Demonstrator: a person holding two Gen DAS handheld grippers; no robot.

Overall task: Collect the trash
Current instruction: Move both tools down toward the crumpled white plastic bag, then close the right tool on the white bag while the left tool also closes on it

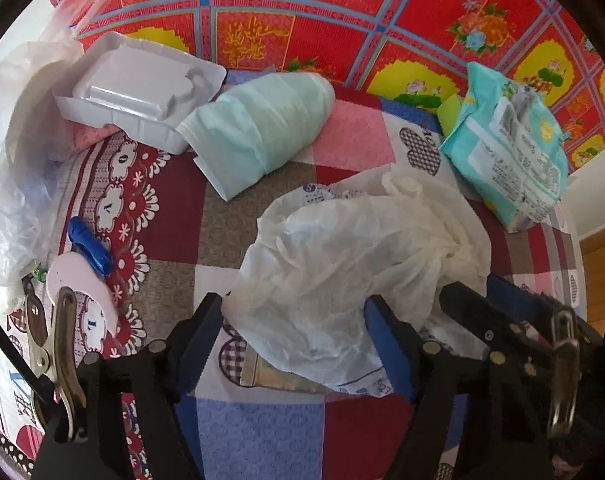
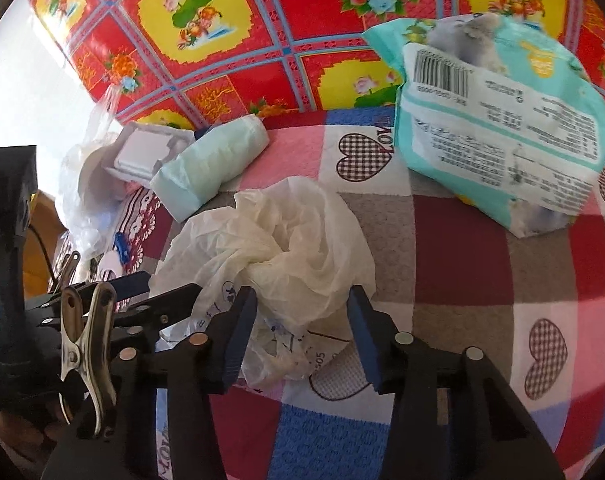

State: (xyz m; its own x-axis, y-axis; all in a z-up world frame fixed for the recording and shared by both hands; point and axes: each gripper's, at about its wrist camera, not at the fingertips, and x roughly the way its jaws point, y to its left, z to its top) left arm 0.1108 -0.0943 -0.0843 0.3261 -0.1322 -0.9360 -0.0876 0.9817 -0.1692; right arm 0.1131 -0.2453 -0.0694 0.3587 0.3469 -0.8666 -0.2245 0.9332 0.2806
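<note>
A crumpled white plastic bag lies on the patchwork quilt. My left gripper points down at the bag's near part, with the bag between its wide-spread blue pads, which just meet its loose edges. My right gripper straddles the bag's bunched end from the other side, its jaws narrower and the pads close against the folds without visibly squeezing them. Each gripper also shows in the other's view: the right gripper at the bag's right edge, the left gripper at its left edge.
A teal wipes pack lies to the right. A pale green rolled bundle and a white moulded tray sit behind the bag, a clear plastic bag and a small blue piece at left. A red floral mat lies beyond.
</note>
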